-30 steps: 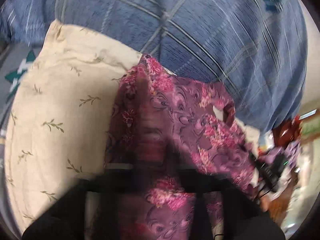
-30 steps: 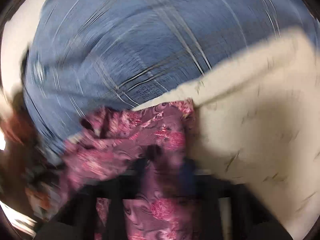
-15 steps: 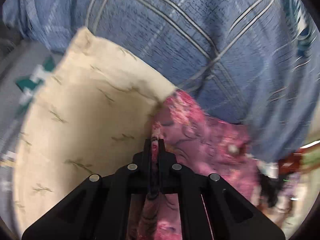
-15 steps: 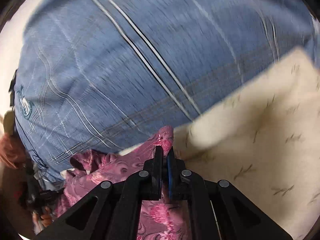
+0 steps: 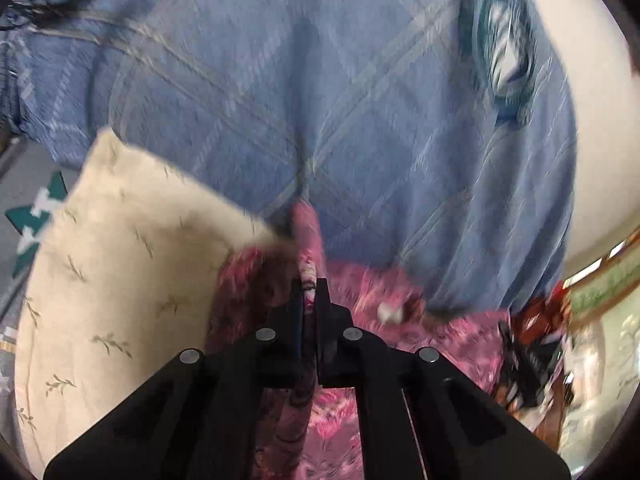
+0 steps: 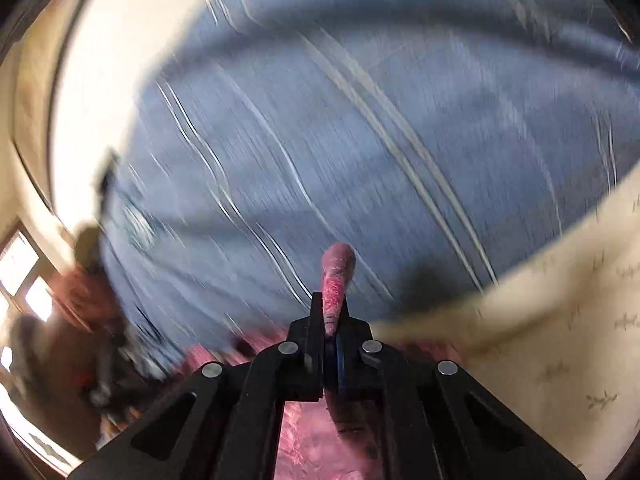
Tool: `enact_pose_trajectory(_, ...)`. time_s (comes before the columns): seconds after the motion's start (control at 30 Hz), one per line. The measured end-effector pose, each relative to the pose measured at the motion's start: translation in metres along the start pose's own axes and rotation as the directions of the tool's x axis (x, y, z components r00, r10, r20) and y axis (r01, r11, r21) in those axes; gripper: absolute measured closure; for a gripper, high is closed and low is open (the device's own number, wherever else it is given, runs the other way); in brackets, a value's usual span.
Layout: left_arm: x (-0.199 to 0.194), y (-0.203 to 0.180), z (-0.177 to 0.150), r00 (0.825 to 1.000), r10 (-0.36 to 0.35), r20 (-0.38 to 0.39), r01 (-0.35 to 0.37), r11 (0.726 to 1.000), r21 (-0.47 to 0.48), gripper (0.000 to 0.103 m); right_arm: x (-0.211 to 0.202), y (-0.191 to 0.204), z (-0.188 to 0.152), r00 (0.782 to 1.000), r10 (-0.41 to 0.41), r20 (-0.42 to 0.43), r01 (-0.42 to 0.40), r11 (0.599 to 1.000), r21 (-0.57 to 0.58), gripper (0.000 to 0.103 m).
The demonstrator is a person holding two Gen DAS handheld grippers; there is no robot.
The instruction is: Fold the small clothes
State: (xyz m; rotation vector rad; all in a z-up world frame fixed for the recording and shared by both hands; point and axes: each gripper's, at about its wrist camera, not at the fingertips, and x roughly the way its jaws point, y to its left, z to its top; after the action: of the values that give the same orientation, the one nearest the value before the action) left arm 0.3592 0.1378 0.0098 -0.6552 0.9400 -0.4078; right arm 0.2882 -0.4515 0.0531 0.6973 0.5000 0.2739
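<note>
Pinching a bunched edge of the pink floral garment [image 5: 400, 320], the left gripper [image 5: 309, 292] has its jaws pressed together on the cloth, a rolled fold of which sticks up just beyond the fingertips. Below the jaws the fabric runs down between the black fingers and spreads out to the right, over the cream leaf-print cushion [image 5: 120, 300]. The right gripper [image 6: 330, 312] likewise has its jaws clamped on the same garment [image 6: 338, 276]: a narrow tongue of pink cloth pokes out past the tips, and more of it hangs under the fingers. Behind both grippers fills a person's blue checked shirt [image 5: 320, 100], blurred in the right wrist view. The cushion [image 6: 560, 340] lies to the right of the right gripper.
</note>
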Motion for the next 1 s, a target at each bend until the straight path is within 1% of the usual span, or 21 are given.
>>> enact_pose_trajectory(0.03,0.0,0.005,0.004,0.999,0.037,0.024,-0.037,0.999,-0.013,0.101,-0.002,-0.002,0.004,1.0,-0.003,0.026,0.002,1.0,0.011,0.1)
enact_pose_trajectory(0.07,0.009,0.011,0.006,0.996,0.088,0.019,-0.087,0.996,-0.031,0.101,0.003,-0.009,0.007,0.999,-0.035,0.022,0.034,0.999,0.025,0.1)
enact_pose_trajectory(0.13,0.025,0.027,0.006,0.986,0.163,-0.034,-0.165,0.984,-0.06,0.101,0.017,-0.027,0.005,0.993,-0.117,-0.027,0.119,0.991,0.055,0.1)
enact_pose_trajectory(0.17,0.037,0.038,0.003,0.974,0.209,-0.085,-0.216,0.973,-0.077,0.101,0.025,-0.044,0.003,0.982,-0.166,-0.085,0.173,0.982,0.072,0.099)
enact_pose_trajectory(0.2,0.043,0.044,0.001,0.966,0.232,-0.115,-0.242,0.967,-0.085,0.1,0.033,-0.052,-0.002,0.969,-0.211,-0.13,0.222,0.972,0.074,0.098)
enact_pose_trajectory(0.23,0.045,0.05,-0.003,0.964,0.226,-0.14,-0.24,0.966,-0.096,0.1,0.044,-0.06,-0.009,0.944,-0.269,-0.19,0.284,0.957,0.061,0.095)
enact_pose_trajectory(0.3,0.032,0.055,-0.005,0.964,0.224,-0.141,-0.241,0.963,-0.123,0.098,0.045,-0.064,-0.017,0.921,-0.318,-0.227,0.336,0.941,0.046,0.093)
enact_pose_trajectory(0.37,0.01,0.059,-0.006,0.973,0.195,-0.126,-0.212,0.967,-0.14,0.096,0.025,-0.06,-0.023,0.939,-0.276,-0.206,0.294,0.954,0.061,0.093)
enact_pose_trajectory(0.43,-0.023,0.063,-0.012,0.978,0.168,-0.122,-0.185,0.972,-0.145,0.088,-0.009,-0.051,-0.03,0.95,-0.249,-0.188,0.26,0.965,0.037,0.091)
enact_pose_trajectory(0.47,-0.033,0.063,-0.014,0.98,0.161,-0.121,-0.177,0.974,-0.143,0.076,-0.022,-0.047,-0.035,0.955,-0.23,-0.189,0.241,0.97,0.034,0.087)
enact_pose_trajectory(0.5,-0.052,0.061,-0.022,0.982,0.151,-0.114,-0.166,0.977,-0.135,0.062,-0.04,-0.045,-0.041,0.96,-0.207,-0.186,0.217,0.975,0.037,0.079)
enact_pose_trajectory(0.53,-0.066,0.059,-0.031,0.984,0.146,-0.106,-0.159,0.979,-0.129,0.056,-0.062,-0.04,-0.052,0.965,-0.179,-0.19,0.191,0.981,0.047,0.073)
enact_pose_trajectory(0.57,-0.079,0.055,-0.044,0.987,0.133,-0.095,-0.144,0.982,-0.121,0.046,-0.078,-0.039,-0.06,0.968,-0.156,-0.197,0.17,0.984,0.057,0.064)
enact_pose_trajectory(0.6,-0.095,0.053,-0.062,0.99,0.107,-0.094,-0.118,0.987,-0.11,0.041,-0.1,-0.038,-0.075,0.973,-0.121,-0.199,0.138,0.988,0.073,0.06)
enact_pose_trajectory(0.63,-0.088,0.038,-0.077,0.991,0.091,-0.096,-0.102,0.989,-0.11,0.04,-0.104,-0.025,-0.085,0.974,-0.109,-0.201,0.128,0.988,0.085,0.059)
enact_pose_trajectory(0.67,-0.097,0.039,-0.097,0.993,0.055,-0.108,-0.069,0.99,-0.121,0.039,-0.112,-0.024,-0.093,0.973,-0.103,-0.207,0.126,0.987,0.102,0.057)
enact_pose_trajectory(0.77,-0.081,0.028,-0.14,0.987,-0.046,-0.155,0.017,0.983,-0.182,0.038,-0.136,-0.029,-0.129,0.971,-0.087,-0.222,0.131,0.973,0.19,0.055)
enact_pose_trajectory(0.83,-0.07,0.03,-0.152,0.983,-0.066,-0.173,0.027,0.976,-0.218,0.036,-0.134,-0.034,-0.15,0.968,-0.066,-0.241,0.127,0.96,0.249,0.054)
enact_pose_trajectory(0.9,-0.055,0.031,-0.158,0.978,-0.085,-0.191,0.03,0.961,-0.276,0.036,-0.129,-0.041,-0.158,0.965,-0.056,-0.255,0.13,0.95,0.284,0.054)
enact_pose_trajectory(0.97,-0.045,0.037,-0.155,0.98,-0.101,-0.171,0.036,0.938,-0.345,0.037,-0.113,-0.04,-0.162,0.972,-0.049,-0.231,0.119,0.945,0.303,0.057)
enact_pose_trajectory(1.0,-0.045,0.042,-0.149,0.984,-0.119,-0.134,0.058,0.919,-0.39,0.038,-0.109,-0.038,-0.161,0.977,-0.057,-0.205,0.122,0.94,0.318,0.056)
